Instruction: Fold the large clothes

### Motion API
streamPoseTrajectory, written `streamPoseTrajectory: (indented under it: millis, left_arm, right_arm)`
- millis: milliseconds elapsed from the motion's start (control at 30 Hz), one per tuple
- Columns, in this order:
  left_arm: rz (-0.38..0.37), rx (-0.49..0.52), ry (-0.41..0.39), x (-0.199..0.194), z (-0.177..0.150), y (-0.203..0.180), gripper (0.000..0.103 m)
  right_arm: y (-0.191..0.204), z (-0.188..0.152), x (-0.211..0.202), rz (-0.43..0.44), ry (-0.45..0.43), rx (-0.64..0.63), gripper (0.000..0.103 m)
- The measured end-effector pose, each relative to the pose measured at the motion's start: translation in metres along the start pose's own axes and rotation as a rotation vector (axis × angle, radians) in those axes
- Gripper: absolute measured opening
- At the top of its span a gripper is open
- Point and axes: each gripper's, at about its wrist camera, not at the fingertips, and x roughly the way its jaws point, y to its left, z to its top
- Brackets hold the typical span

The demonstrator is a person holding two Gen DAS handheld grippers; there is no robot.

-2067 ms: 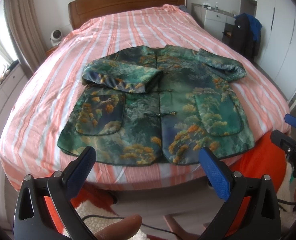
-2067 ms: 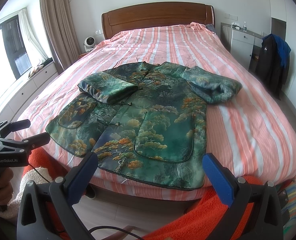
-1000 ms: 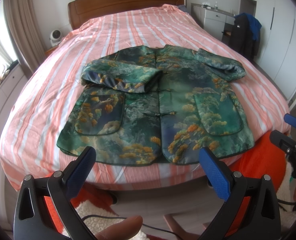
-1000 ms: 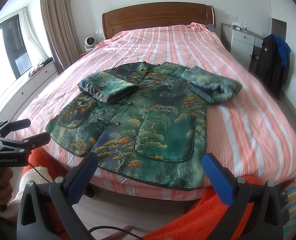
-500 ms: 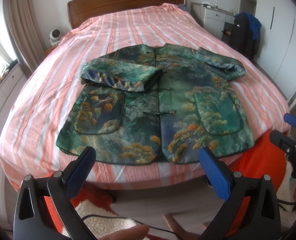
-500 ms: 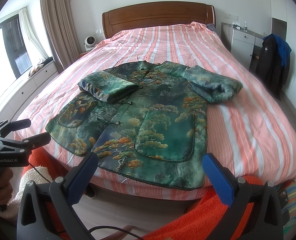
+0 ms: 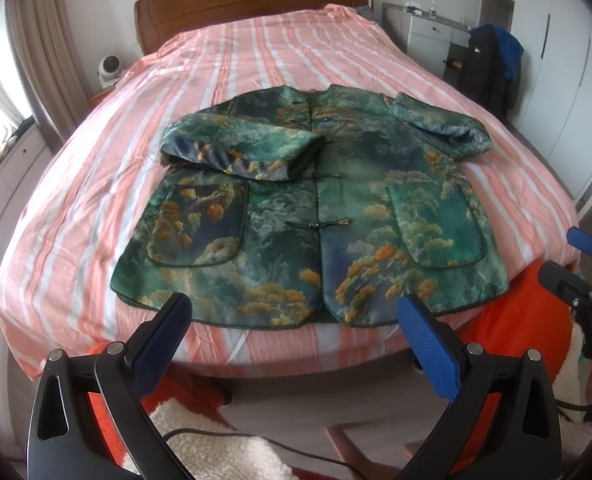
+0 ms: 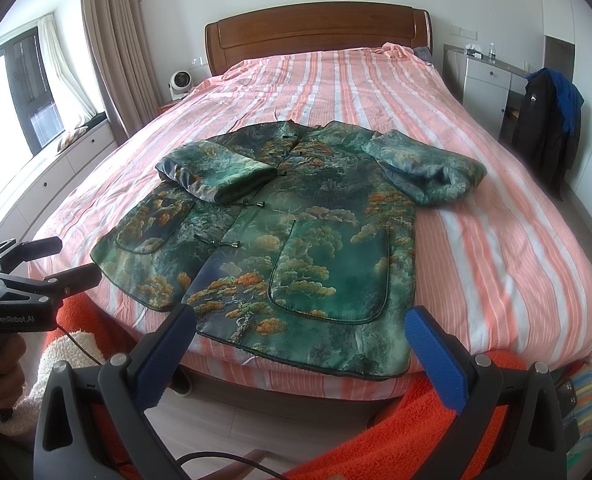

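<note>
green pine-print jacket (image 7: 327, 216) flat on striped bed (image 7: 96, 208), one sleeve (image 7: 240, 150) folded in, left gripper (image 7: 296, 332) and right gripper (image 8: 299, 340) both spread wide, holding nothing

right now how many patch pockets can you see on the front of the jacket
2. One pocket sits on the jacket panel nearer the window, below the folded sleeve; the other pocket on the panel nearer the wardrobe. None seems hidden.

Jacket (image 7: 335, 216): satin-like cloth, slight sheen, smooth, printed. Bed cover (image 7: 256, 60): matt striped woven cloth, lightly creased. Headboard (image 8: 315, 32): glossy varnished wood. Left hand-held gripper (image 7: 296, 340): matt black plastic body, metal rivets, blue textured rubbery pads (image 7: 431, 348). Orange blanket (image 8: 375, 432): rough terry cloth.
</note>
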Motion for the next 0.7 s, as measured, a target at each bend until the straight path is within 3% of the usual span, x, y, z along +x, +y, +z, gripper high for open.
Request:
streamPoseTrajectory:
  millis: [200,367,467,533,600,700]
  left_arm:
    - [-0.036,-0.048,0.031,0.018,0.005,0.025,0.103]
    - [-0.014,-0.237,0.112,0.075,0.023,0.134,0.103]
    - [0.053,-0.232,0.172,0.12,0.024,0.182,0.103]
    - [0.046,-0.221,0.223,0.15,0.02,0.205,0.103]
    - [0.02,-0.24,0.273,0.175,0.014,0.223,0.102]
    - [0.014,-0.23,0.308,0.195,0.007,0.231,0.102]
  right_arm:
    - [-0.006,-0.004,0.002,0.019,0.0,0.019,0.103]
    - [-0.077,-0.007,0.023,-0.06,0.024,0.169,0.103]
    - [-0.131,-0.013,0.049,-0.127,0.091,0.226,0.103]
    - [-0.151,-0.021,0.07,-0.145,0.156,0.249,0.103]
    - [-0.152,-0.028,0.085,-0.122,0.191,0.254,0.103]
    - [-0.136,-0.036,0.107,0.035,0.206,0.288,0.103]
